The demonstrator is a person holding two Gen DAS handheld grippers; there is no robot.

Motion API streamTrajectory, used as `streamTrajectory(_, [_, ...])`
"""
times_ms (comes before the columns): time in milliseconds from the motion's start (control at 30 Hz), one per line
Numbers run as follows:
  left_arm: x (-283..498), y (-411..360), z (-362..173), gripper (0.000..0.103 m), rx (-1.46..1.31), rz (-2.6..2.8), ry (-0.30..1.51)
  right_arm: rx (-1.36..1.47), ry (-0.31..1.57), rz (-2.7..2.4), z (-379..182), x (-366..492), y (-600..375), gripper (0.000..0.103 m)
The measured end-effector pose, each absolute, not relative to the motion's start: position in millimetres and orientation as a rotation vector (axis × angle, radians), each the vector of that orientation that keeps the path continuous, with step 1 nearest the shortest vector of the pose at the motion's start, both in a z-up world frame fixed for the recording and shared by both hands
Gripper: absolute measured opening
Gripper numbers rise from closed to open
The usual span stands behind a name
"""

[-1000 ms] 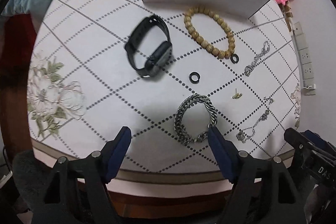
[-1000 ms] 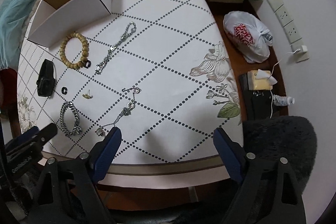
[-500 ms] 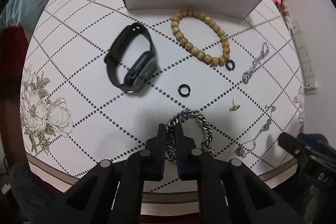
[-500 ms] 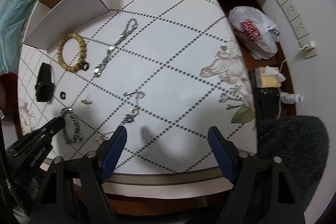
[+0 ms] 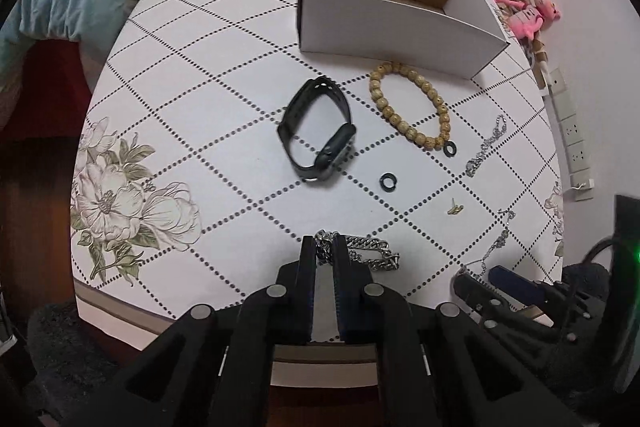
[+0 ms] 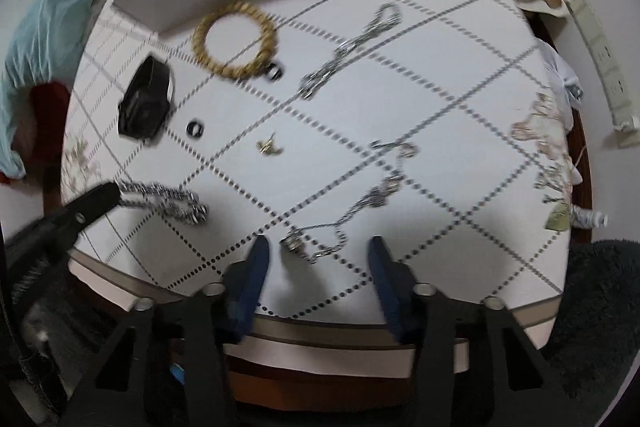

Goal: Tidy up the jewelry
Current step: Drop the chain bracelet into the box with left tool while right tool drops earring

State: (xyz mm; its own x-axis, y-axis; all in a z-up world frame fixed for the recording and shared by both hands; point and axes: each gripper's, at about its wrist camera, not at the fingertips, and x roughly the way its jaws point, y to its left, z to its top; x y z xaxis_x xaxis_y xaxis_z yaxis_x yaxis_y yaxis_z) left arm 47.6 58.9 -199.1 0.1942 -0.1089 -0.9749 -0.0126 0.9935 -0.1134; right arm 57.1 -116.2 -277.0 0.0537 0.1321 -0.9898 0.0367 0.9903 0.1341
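The left gripper (image 5: 324, 247) has its jaws clamped on the chain bracelet (image 5: 370, 257), at 6 o'clock on the tabletop (image 5: 240, 75). It looks heavy, limp and slippery; pinched at one link, it will dangle. The right gripper (image 6: 318, 251) jaws are closing around the necklace (image 6: 340, 227), light and tangle-prone, not yet pressing it.

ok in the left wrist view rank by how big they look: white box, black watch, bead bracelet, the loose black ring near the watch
1. white box, clearly largest.
2. and 3. black watch and bead bracelet look about alike; not ranking them.
4. loose black ring, by far smallest.
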Motion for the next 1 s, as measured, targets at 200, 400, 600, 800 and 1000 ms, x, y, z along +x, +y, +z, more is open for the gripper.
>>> streamTrajectory(200, [59.2, 45.1, -204.2, 0.006, -0.105, -0.064, 1.368, 0.000, 1.431, 0.059, -274.1, 48.3, -96.2, 0.010])
streamTrajectory(400, [64.4, 32.9, -191.1, 0.006, -0.115, -0.091, 1.337, 0.152, 1.413, 0.084, -254.3, 43.5, -120.0, 0.010])
streamTrajectory(600, [70.0, 26.3, -167.3, 0.006, -0.147, -0.148, 1.297, 0.249, 1.320, 0.117, -204.5, 56.0, -146.5, 0.010])
streamTrajectory(800, [81.9, 19.5, -134.5, 0.006, -0.169, -0.189, 1.241, 0.292, 1.273, 0.166, -170.3, 78.2, -152.9, 0.010])
streamTrajectory(1000, [101.5, 23.7, -97.7, 0.006, -0.229, -0.238, 1.188, 0.319, 1.205, 0.258, -126.2, 102.0, -146.7, 0.010])
